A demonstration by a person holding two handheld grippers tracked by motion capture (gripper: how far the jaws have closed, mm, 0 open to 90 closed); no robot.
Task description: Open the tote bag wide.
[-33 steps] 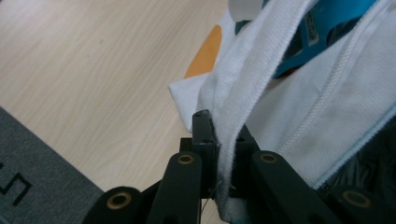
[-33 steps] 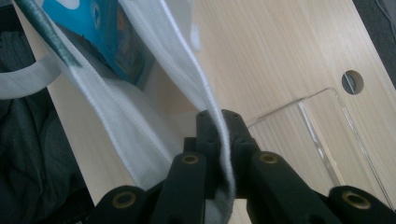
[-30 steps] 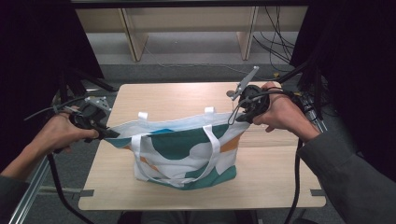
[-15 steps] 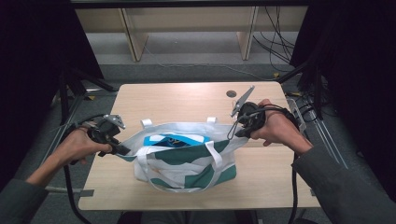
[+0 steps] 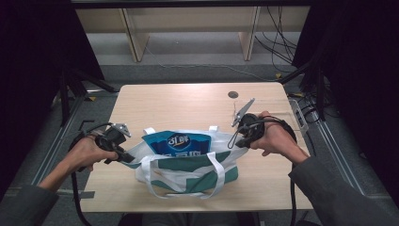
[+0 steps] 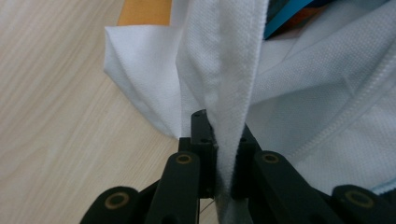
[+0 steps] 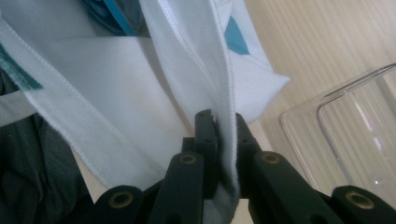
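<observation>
Table (image 5: 188, 101), wood, with tote (image 5: 188, 167) near its front edge, mouth spread wide. Blue snack bag (image 5: 176, 141) standing inside. Left tool (image 6: 223, 158) clamped on tote's left rim, right tool (image 7: 223, 158) clamped on right rim.

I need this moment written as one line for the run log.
left gripper: shut on tote bag rim | right gripper: shut on opposite rim | blue snack packet: inside bag | bag: on table

Both forearms low and spread, left gripper (image 5: 123, 156) and right gripper (image 5: 236, 139) with jaws clamped.
</observation>
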